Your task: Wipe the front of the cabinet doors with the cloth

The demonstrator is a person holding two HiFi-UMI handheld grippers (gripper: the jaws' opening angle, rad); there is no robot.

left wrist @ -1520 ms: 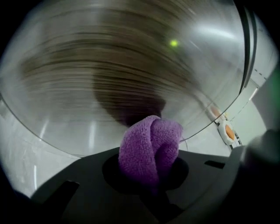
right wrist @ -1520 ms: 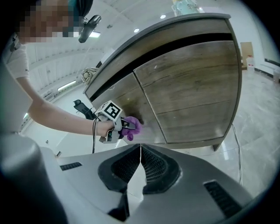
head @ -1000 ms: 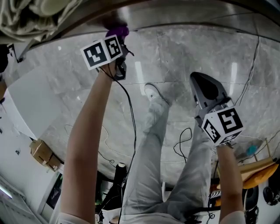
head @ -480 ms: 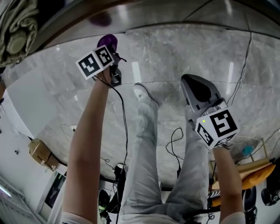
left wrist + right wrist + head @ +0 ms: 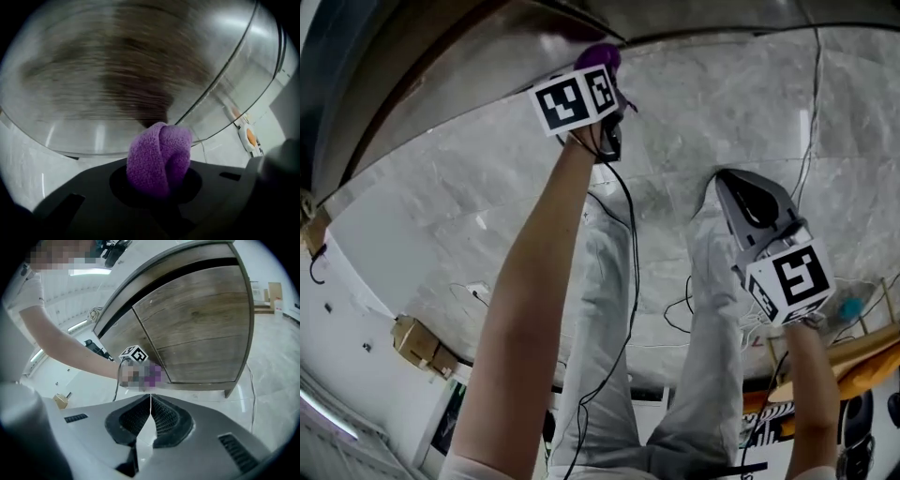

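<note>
A purple cloth [image 5: 159,157] is bunched between the jaws of my left gripper [image 5: 159,180], which is shut on it. The cloth [image 5: 600,58] presses against the lower edge of the wooden cabinet door [image 5: 441,84] at the top of the head view, below the marker cube of the left gripper [image 5: 598,75]. In the right gripper view the cabinet doors [image 5: 197,329] stand ahead, with the left gripper [image 5: 150,376] and cloth low on the left door. My right gripper [image 5: 150,401] is shut and empty, held back over the floor, seen as the right gripper [image 5: 741,192] at the right.
The floor [image 5: 487,206] is pale marble tile. Cables [image 5: 628,272] trail from the grippers across it. The person's legs [image 5: 609,309] stand between the arms. A cardboard box [image 5: 417,342] lies at the left, and an orange-and-wood object [image 5: 853,361] sits at the right edge.
The left gripper with the cloth has swept rightward along the bottom of the cabinet door. The head view has shifted, and the right gripper has stayed about where it was.
</note>
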